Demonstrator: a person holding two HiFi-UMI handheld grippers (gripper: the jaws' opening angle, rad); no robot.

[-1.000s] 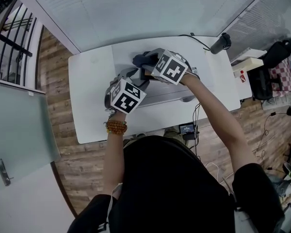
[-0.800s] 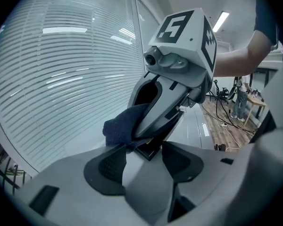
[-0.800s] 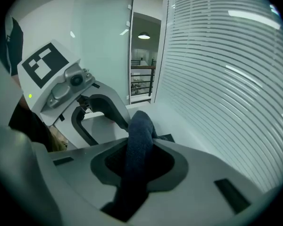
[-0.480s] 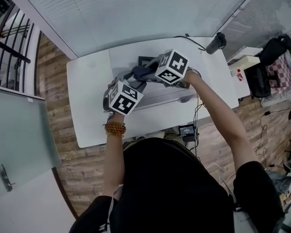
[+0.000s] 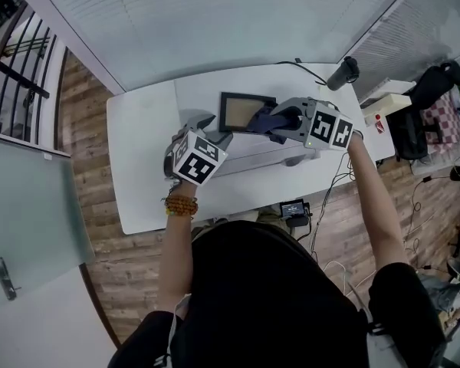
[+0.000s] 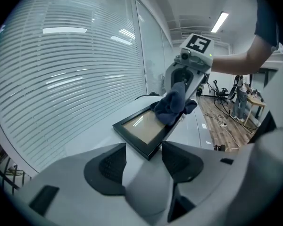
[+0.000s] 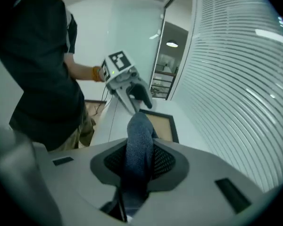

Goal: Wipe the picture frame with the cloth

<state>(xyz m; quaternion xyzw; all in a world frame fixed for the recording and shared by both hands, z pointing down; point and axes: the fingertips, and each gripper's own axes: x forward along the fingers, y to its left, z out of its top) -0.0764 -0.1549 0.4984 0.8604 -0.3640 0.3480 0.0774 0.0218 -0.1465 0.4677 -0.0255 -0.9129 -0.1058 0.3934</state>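
Picture frame [image 5: 236, 110] flat on white table [image 5: 142, 152], upper centre. Right gripper [image 5: 282, 121] clenched on dark blue cloth [image 5: 262, 119], which lies on frame's right end. Left gripper [image 5: 205, 129] jaws spread, gripping nothing, just beside frame's left corner.

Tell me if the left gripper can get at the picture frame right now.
Probably yes. The left gripper is open and empty, the picture frame has its near corner just ahead of the fingers, nothing between. The cloth in the right gripper sits only on its far end.
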